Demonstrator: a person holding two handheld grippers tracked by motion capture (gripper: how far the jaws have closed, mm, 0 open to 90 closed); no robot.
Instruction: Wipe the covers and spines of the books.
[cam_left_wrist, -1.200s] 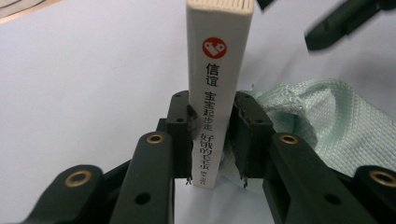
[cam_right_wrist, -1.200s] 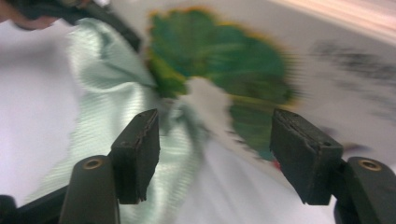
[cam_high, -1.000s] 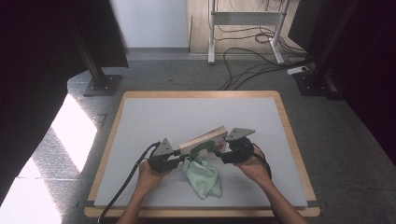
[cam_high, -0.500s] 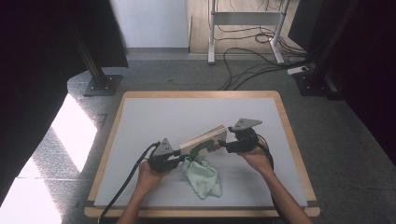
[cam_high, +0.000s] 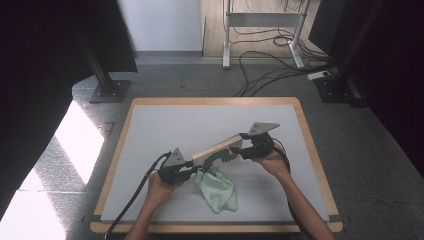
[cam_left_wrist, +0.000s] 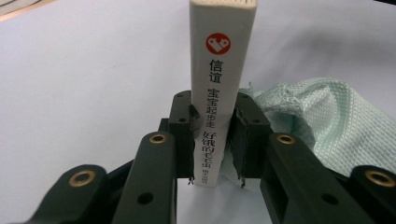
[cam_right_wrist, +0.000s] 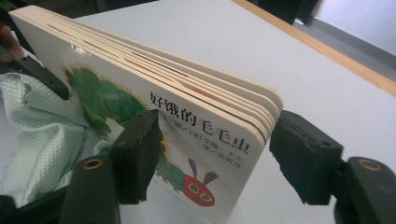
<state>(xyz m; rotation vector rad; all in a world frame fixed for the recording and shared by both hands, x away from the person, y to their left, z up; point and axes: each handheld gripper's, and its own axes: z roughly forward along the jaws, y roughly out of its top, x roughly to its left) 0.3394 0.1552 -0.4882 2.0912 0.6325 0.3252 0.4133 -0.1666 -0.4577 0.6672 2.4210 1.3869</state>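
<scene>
Two handheld grippers meet at one children's board book (cam_high: 218, 149), held just above a white table (cam_high: 165, 125) with a wooden rim. Seen from the high view, the book stretches diagonally between the hands, its lower end toward the person's left.

In its own view, the left gripper (cam_left_wrist: 215, 133) is clenched on the book's spine, pads pressing both covers, so this hand carries the load. The spine bears Chinese lettering and a small red logo.

From its own camera, the right gripper (cam_right_wrist: 215, 151) straddles the opposite, page-edge corner. Its jaws have just been closing; one pad lies against or very near the front cover, while the other stands clearly off the back cover, so it grasps nothing yet. The cover shows a green caterpillar with a red head.

Just beside the book's lower end, a crumpled mint-green cloth (cam_high: 218, 188) lies on the table, soft and limp.

Judging by the thick cardboard pages, the book is stiff, fairly light and hard to crush, yet its glossy covers are probably slippery. Loose pages fan slightly at the free edge, so a squeeze across the whole thickness near a corner, or at the rigid spine, seems the safest hold.
</scene>
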